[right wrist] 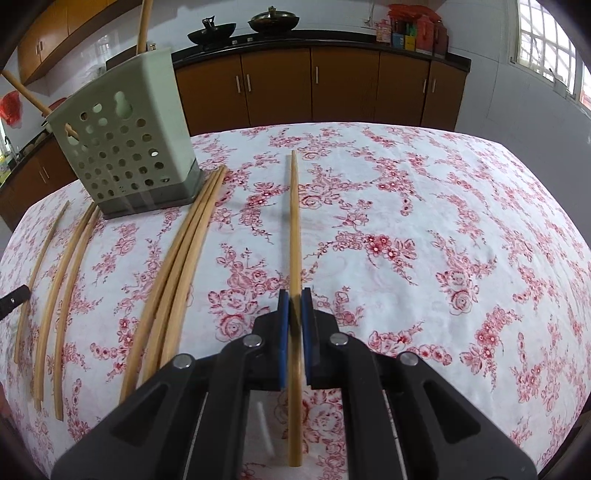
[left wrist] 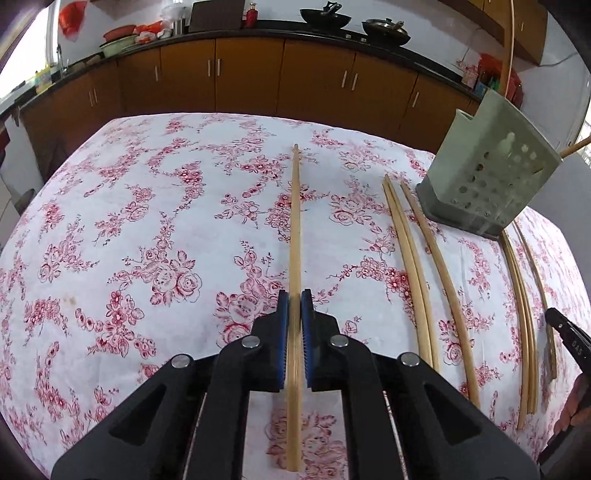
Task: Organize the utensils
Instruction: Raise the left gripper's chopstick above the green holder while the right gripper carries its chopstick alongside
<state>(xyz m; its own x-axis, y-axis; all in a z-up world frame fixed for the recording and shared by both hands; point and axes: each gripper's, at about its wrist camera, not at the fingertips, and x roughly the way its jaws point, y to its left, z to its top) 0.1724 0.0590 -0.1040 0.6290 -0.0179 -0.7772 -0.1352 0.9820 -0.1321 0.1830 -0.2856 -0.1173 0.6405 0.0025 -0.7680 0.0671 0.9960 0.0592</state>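
My left gripper (left wrist: 295,295) is shut on a wooden chopstick (left wrist: 295,221) that points straight ahead over the floral tablecloth. My right gripper (right wrist: 295,295) is shut on another wooden chopstick (right wrist: 294,221), also pointing ahead. A pale green perforated utensil holder (left wrist: 491,166) stands at the right of the left wrist view and at the upper left of the right wrist view (right wrist: 125,147), with a couple of chopsticks sticking out of it. Several loose chopsticks (left wrist: 413,269) lie on the cloth beside the holder; they also show in the right wrist view (right wrist: 177,266).
The table is covered by a white cloth with red roses (left wrist: 147,221). Behind it runs a brown cabinet counter (left wrist: 258,77) with woks (left wrist: 325,16) and jars. The right gripper's black tip (left wrist: 569,332) shows at the left view's right edge.
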